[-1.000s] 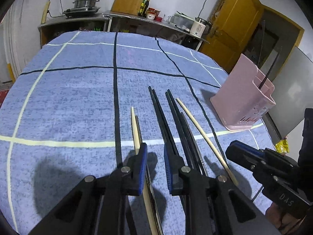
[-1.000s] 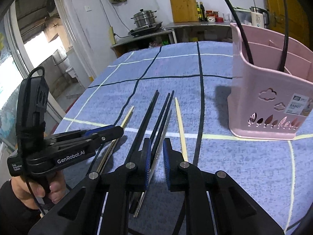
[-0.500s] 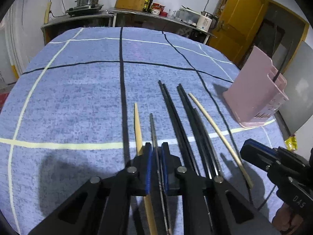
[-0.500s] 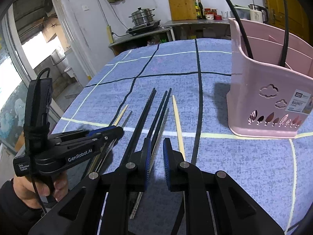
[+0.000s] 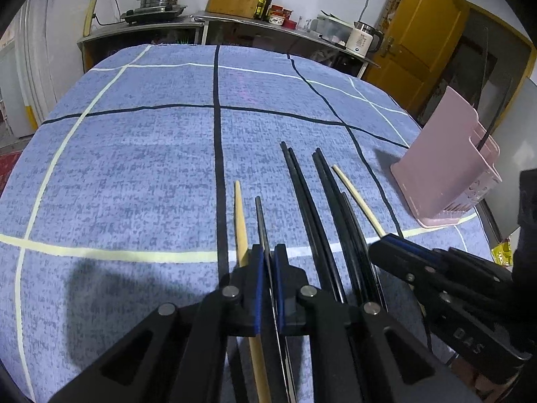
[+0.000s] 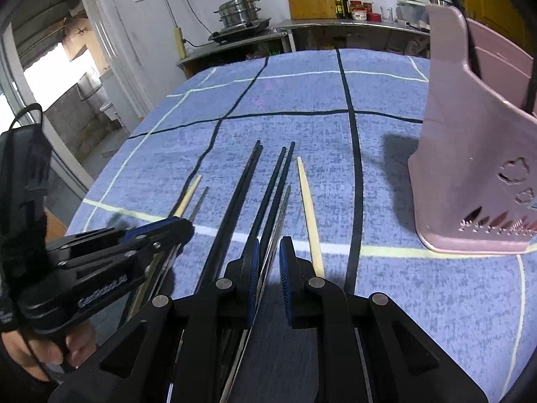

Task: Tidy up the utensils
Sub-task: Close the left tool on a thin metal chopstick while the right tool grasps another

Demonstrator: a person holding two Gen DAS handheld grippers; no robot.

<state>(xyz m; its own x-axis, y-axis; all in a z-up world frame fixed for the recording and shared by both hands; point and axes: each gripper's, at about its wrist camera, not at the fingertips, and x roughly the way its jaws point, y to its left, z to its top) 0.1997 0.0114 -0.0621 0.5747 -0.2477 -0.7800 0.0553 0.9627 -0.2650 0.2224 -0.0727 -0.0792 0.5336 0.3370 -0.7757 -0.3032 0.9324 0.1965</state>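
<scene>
One thin dark chopstick [image 5: 261,221] sits pinched in your left gripper [image 5: 267,262]; your right gripper [image 6: 269,255] is narrowly parted around another. Next, carry it to the pink basket [image 5: 446,161]

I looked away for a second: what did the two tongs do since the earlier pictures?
The left tongs were open a second ago; they have closed on the thin dark chopstick beside the pale wooden chopstick. The right tongs stayed open over the black chopsticks. The other chopsticks and the pink basket have not moved.
</scene>
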